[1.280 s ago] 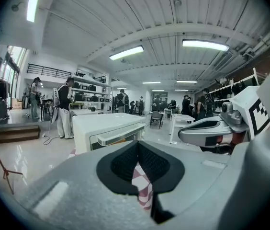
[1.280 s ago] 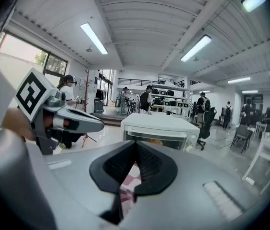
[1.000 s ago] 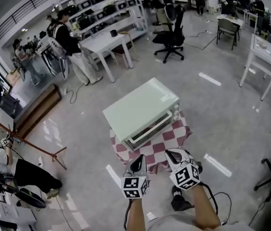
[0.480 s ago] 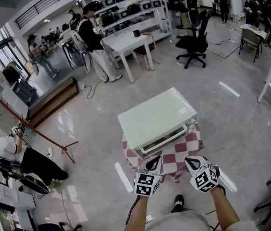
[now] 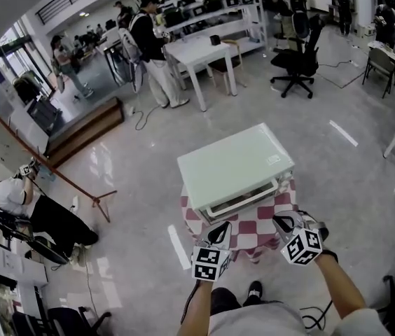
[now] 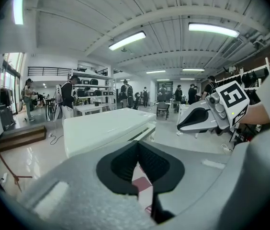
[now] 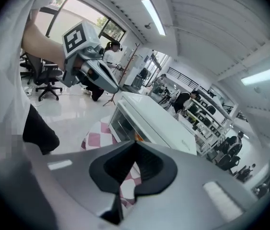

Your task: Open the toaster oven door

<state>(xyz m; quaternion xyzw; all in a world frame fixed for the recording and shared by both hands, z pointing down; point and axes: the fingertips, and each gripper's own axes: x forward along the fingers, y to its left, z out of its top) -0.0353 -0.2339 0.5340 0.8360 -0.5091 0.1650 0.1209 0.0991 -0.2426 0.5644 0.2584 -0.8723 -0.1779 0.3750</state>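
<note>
A pale green toaster oven stands on a small table under a red-and-white checked cloth. Its glass door faces me and is closed. My left gripper hovers at the cloth's near left edge, short of the door, shut with nothing in it. My right gripper hangs at the near right edge, also shut and empty, apart from the oven. In the left gripper view the oven lies ahead beyond the meeting jaws. The right gripper view shows the door past its shut jaws.
Shiny grey floor surrounds the little table. A white table with a standing person is behind, and an office chair stands at the back right. A red-brown barrier pole and a seated person are at the left.
Both grippers have come closer to the oven's front edge. The right gripper has rolled and swung toward the oven's right corner. The head view has shifted, so the oven sits more central.
</note>
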